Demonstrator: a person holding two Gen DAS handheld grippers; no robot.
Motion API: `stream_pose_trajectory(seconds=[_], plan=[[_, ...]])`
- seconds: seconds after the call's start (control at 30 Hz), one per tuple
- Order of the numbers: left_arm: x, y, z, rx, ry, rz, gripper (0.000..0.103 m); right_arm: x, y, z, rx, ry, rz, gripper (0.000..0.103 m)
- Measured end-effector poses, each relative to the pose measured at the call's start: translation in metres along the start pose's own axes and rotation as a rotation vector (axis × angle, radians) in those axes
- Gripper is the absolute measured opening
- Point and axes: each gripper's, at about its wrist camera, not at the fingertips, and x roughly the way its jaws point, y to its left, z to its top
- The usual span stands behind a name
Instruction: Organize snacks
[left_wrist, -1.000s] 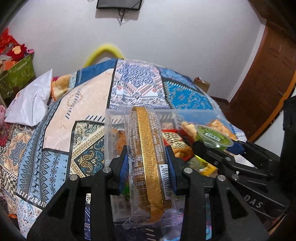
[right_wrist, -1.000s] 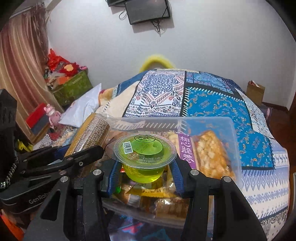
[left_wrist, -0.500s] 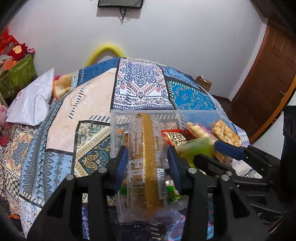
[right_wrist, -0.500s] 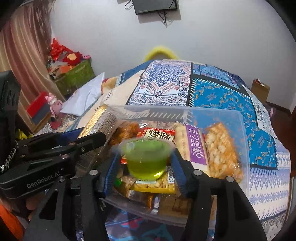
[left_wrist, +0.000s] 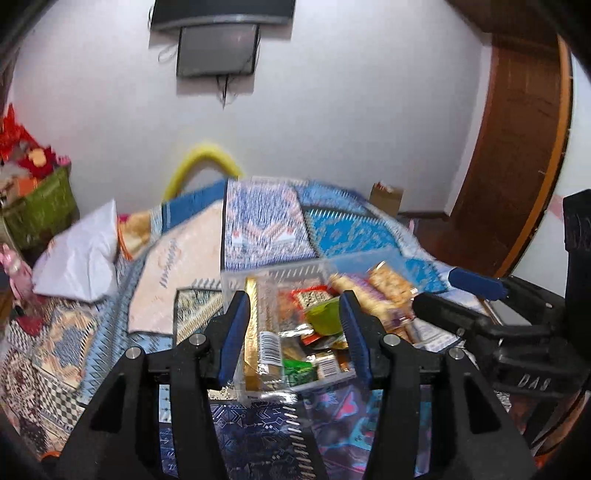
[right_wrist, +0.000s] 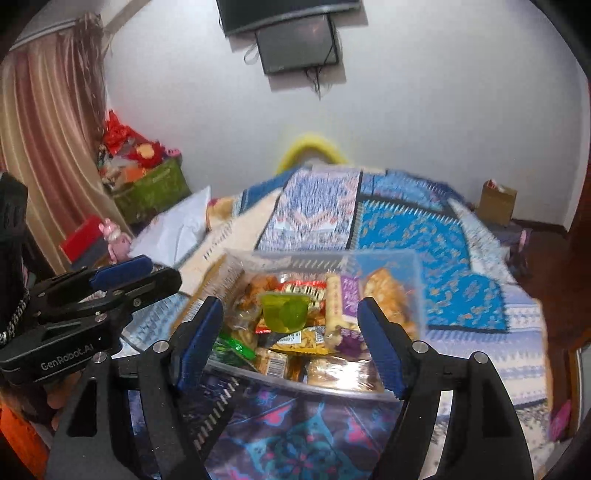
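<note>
both grippers let go above the snack box

left gripper (left_wrist: 293, 334) has just been opening; its jaws stand a little apart with nothing pressed between them, and the gold-striped packet (left_wrist: 253, 339) lies below in the clear box (left_wrist: 284, 271). right gripper (right_wrist: 290, 334) has also just been opening, wider, its pads clear of the green jelly cup (right_wrist: 284, 310), which sits on top of the other snacks in the box (right_wrist: 417, 280). the box rests on the patterned bedspread (right_wrist: 406, 229) near the bed's near edge, with open cover behind it and to the right. the box's walls stand just beyond both sets of fingertips.

the left wrist view shows a brown door (left_wrist: 517, 147) at the right and the right gripper beside the box. the right wrist view alone shows a striped curtain (right_wrist: 44, 147) and a cardboard carton (right_wrist: 496, 201) by the far wall.
</note>
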Motion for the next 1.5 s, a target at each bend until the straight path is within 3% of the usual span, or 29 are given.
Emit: stream_pose_trajectory(seconds=[0.3, 0.37, 0.43, 0.73, 1.5], plan=[[-0.095, -0.016, 0.002, 0.0, -0.18, -0.031, 0.05, -0.093, 0.014, 0.004, -0.005, -0.203, 0.0, 0.072], [-0.108, -0.018, 0.001, -0.001, -0.204, -0.033, 0.057, -0.107, 0.018, 0.001, -0.012, -0.235, -0.005, 0.072], [-0.121, -0.021, -0.003, 0.001, -0.236, -0.015, 0.074, -0.114, 0.022, -0.001, -0.018, -0.253, -0.008, 0.073], [-0.148, -0.031, -0.015, 0.038, -0.313, 0.017, 0.1, -0.129, 0.027, -0.013, -0.035, -0.322, -0.057, 0.103], [-0.147, -0.033, -0.023, 0.039, -0.309, 0.005, 0.102, -0.137, 0.032, -0.026, -0.051, -0.325, -0.067, 0.103]])
